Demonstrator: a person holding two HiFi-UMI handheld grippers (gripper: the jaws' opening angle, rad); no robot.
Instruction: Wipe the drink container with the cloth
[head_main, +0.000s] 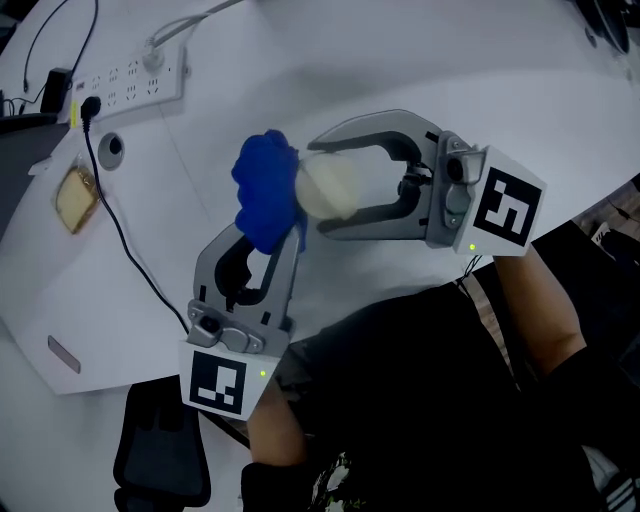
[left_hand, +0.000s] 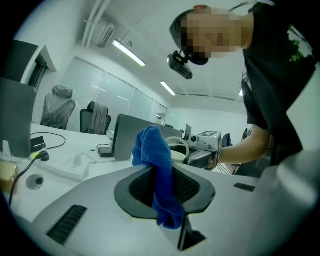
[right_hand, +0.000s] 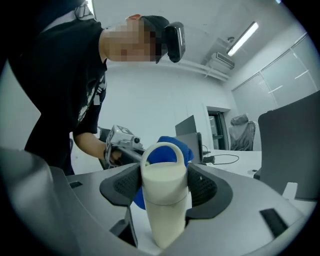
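One blue cloth (head_main: 262, 180) clamped in left hand-held gripper (head_main: 272, 240), one cream loop-handled drink bottle (right_hand: 165, 195) clamped in right hand-held gripper (head_main: 316, 187), cloth against bottle lid.

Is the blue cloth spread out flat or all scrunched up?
Scrunched up. The blue cloth is pinched in a wad by the left gripper, one lump bulging above the fingers, a tail hanging below.

In my head view the bottle (head_main: 330, 187) is blurred, and the cloth (head_main: 266, 190) at its nine o'clock hides its handle end.
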